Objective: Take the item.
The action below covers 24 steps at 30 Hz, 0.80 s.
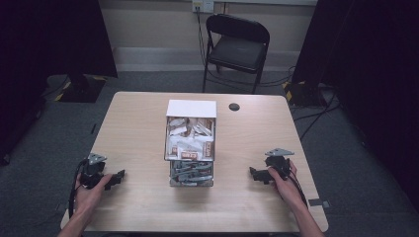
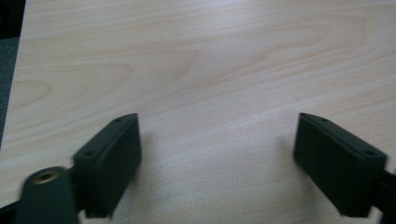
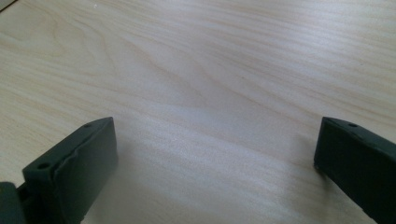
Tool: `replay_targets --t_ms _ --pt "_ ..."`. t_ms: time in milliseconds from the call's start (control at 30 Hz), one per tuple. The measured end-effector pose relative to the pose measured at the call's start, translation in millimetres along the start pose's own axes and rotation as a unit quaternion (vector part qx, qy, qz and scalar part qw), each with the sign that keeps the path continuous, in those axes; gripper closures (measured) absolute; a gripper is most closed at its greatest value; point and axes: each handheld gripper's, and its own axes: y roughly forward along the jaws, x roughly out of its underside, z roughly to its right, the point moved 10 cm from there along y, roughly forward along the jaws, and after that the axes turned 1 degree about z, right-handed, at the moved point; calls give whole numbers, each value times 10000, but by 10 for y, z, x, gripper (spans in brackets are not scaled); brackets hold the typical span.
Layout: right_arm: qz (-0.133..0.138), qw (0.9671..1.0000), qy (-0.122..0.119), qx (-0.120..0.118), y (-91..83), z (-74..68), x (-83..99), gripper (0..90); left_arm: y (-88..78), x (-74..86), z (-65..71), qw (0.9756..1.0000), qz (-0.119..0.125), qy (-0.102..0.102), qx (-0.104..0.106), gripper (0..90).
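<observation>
**Both grippers parked, organizer box sits mid-table**

Light wood table (image 1: 138,123) in a dim carpeted room, black folding chair (image 1: 236,47) behind its far edge and a small round black grommet (image 1: 234,106) near that edge. Dead centre stands a clear compartment box (image 1: 191,143) with a white panel at its far end: paper packets in the far sections, grey bits in the nearest one. Left gripper (image 1: 117,177) rests near the near-left corner, pointing toward the box but well apart from it. Right gripper (image 1: 254,174) mirrors it toward the near-right corner. Jaws on both stand wide apart with nothing between them, just bare wood grain in both gripper views. A hand holds each one.
</observation>
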Motion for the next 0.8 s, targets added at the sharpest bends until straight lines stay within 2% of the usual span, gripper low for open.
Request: replay_targets --t_ms 167,267,333,367,433,533,633,800 --pt "0 10000 4 3 0 0 0 0 -30 -2 40 9997 -50 -82 231 171" --pt "0 10000 6 1 0 0 0 0 -58 -30 103 9994 -91 -2 347 201" --pt "0 10000 2 2 0 0 0 0 -75 -47 130 9991 -88 65 418 252" --pt "1 10000 4 3 0 0 0 0 -96 -67 169 9985 -92 115 525 252" --pt "0 10000 3 4 0 1 0 0 -126 -108 236 9979 -24 246 598 259" --pt "-1 10000 5 1 0 0 0 0 -143 -129 291 9974 11 262 669 259" --pt "1 10000 2 3 0 0 0 0 -188 -170 364 9966 97 387 721 290" --pt "1 10000 3 1 0 0 0 0 -240 -195 431 9954 153 364 874 320"
